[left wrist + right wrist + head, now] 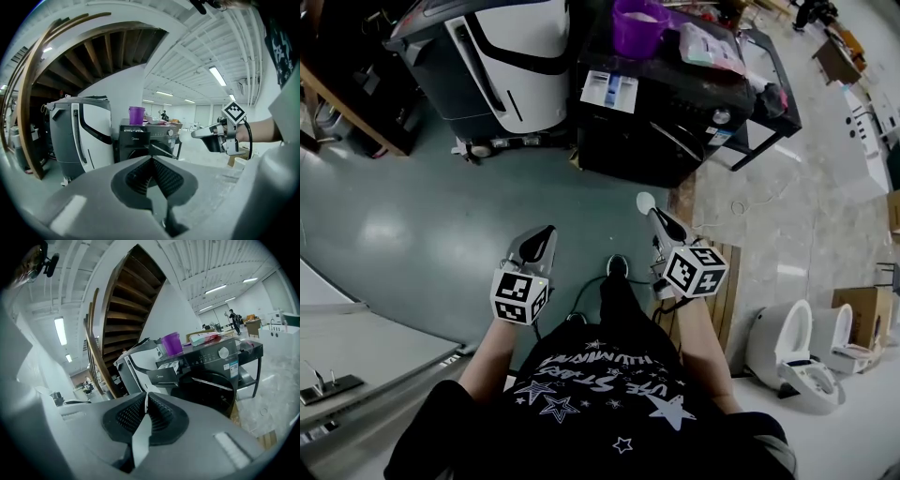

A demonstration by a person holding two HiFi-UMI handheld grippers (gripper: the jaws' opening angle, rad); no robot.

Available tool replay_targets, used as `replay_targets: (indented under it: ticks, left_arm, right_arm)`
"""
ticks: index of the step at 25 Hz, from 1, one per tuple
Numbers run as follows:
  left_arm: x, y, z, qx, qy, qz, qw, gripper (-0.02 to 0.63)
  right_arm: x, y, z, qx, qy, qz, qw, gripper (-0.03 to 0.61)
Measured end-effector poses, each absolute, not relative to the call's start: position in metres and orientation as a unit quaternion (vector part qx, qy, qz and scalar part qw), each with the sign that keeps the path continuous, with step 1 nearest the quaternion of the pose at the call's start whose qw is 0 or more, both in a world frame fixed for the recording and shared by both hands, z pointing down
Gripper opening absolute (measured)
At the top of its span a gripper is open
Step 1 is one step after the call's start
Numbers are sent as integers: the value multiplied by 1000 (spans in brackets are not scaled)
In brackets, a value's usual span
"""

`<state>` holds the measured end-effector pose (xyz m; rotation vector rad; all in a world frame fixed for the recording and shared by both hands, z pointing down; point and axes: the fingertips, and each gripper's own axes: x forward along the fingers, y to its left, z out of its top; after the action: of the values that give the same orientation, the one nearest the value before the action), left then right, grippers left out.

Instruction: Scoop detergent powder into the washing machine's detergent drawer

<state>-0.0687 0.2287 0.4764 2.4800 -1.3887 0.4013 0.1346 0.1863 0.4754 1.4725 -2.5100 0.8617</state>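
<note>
A black washing machine stands ahead of me with its detergent drawer pulled out at the upper left of its front. A purple cup holding pale powder sits on top of it. My right gripper is shut on the handle of a white spoon, whose round bowl points toward the machine, well short of it. In the right gripper view the spoon handle shows as a white strip between the jaws, with the drawer beyond. My left gripper is shut with nothing in it, level with the right.
A white and grey appliance stands left of the washer. A detergent bag lies on the washer's top beside a black frame table. A wooden pallet and white toilets are at my right. A wooden staircase rises at left.
</note>
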Motion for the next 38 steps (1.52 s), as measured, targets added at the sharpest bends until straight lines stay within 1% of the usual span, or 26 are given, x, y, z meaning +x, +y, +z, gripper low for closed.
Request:
replay_targets:
  ticks: [9,14,17,27,32,38]
  left_arm:
    - [-18,99,428,846,-512,108,104,0]
    - [0,70,413,837,-529,107,85,0]
    - [7,66,414,833,-534,117,85,0]
    - [6,34,414,833,-533,125,82,0]
    - [4,-9,407,842,-523,109,76,0]
    - [-3,-84,397,852,-509,106,64,0]
  right_arm:
    - [191,57,427,465,-851,243,15,37]
    - [211,17,417,447,-864,233,12,37]
    - [218,3,416,443,-865,235,9,38]
    - [218,-39,416,435,-867,243,0,38]
    - [213,-80,400,443,-869,221,-1,38]
    - [208,-145,370,456,-867,200,-22,38]
